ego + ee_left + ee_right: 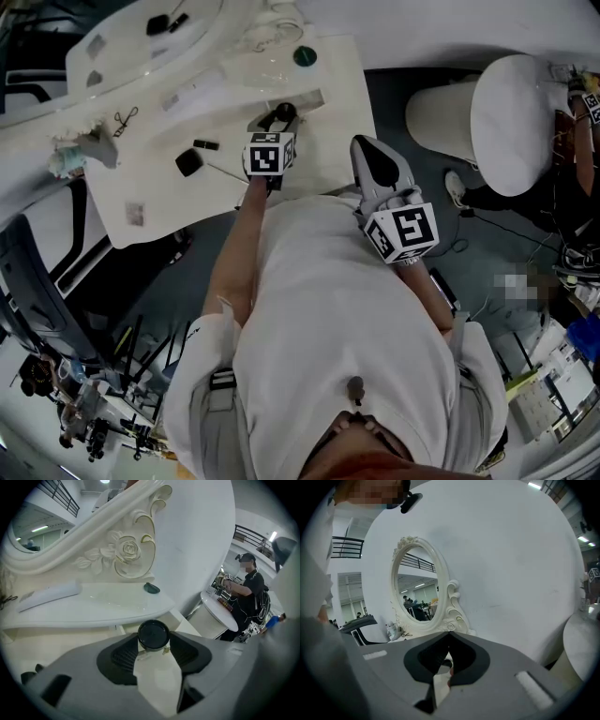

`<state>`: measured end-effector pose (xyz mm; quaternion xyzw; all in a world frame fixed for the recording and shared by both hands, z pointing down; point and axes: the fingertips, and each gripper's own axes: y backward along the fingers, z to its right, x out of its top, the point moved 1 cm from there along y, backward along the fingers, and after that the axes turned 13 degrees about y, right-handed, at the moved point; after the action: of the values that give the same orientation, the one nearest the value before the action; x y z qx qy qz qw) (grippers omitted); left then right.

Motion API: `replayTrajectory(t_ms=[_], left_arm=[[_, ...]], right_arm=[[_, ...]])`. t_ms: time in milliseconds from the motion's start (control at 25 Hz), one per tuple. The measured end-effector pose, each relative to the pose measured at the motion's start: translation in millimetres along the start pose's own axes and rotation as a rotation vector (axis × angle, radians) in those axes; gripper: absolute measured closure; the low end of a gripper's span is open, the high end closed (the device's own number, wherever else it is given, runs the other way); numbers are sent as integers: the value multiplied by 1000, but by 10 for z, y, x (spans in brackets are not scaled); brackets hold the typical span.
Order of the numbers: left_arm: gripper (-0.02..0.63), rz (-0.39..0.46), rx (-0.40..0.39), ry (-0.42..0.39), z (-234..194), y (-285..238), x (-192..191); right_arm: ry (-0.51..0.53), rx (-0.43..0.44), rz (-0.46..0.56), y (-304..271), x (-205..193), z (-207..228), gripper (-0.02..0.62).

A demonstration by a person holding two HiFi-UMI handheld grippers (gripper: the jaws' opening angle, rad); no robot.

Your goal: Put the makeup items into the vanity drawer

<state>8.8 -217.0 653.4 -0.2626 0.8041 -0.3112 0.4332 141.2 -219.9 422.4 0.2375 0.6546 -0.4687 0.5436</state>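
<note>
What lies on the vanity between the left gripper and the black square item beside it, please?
In the head view, one thin dark stick lies between left gripper and black square item; otherwise bare.

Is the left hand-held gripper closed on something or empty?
Closed: the left hand-held gripper grips a round black-lidded item, its pads against both sides.
</note>
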Motion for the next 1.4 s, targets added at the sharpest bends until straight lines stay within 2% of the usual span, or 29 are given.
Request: replayTrajectory(t_ms=[640,800,920,1160,1400], left_arm=[[370,52,4,45,-69,41,-15],[461,104,-12,44,-70,252,16],[505,148,-23,53,-84,476,24],[592,261,5,78,-309,1048,62],[600,354,31,112,-646,1671,64]], right_arm=[[10,25,-9,-2,-54,-122,588],[14,38,-5,-39,-38,-226,588],[21,52,1,-73,-12,-352,588],[31,84,17,-160,48,-696,588],[42,115,38,-242,147,-1082,588]])
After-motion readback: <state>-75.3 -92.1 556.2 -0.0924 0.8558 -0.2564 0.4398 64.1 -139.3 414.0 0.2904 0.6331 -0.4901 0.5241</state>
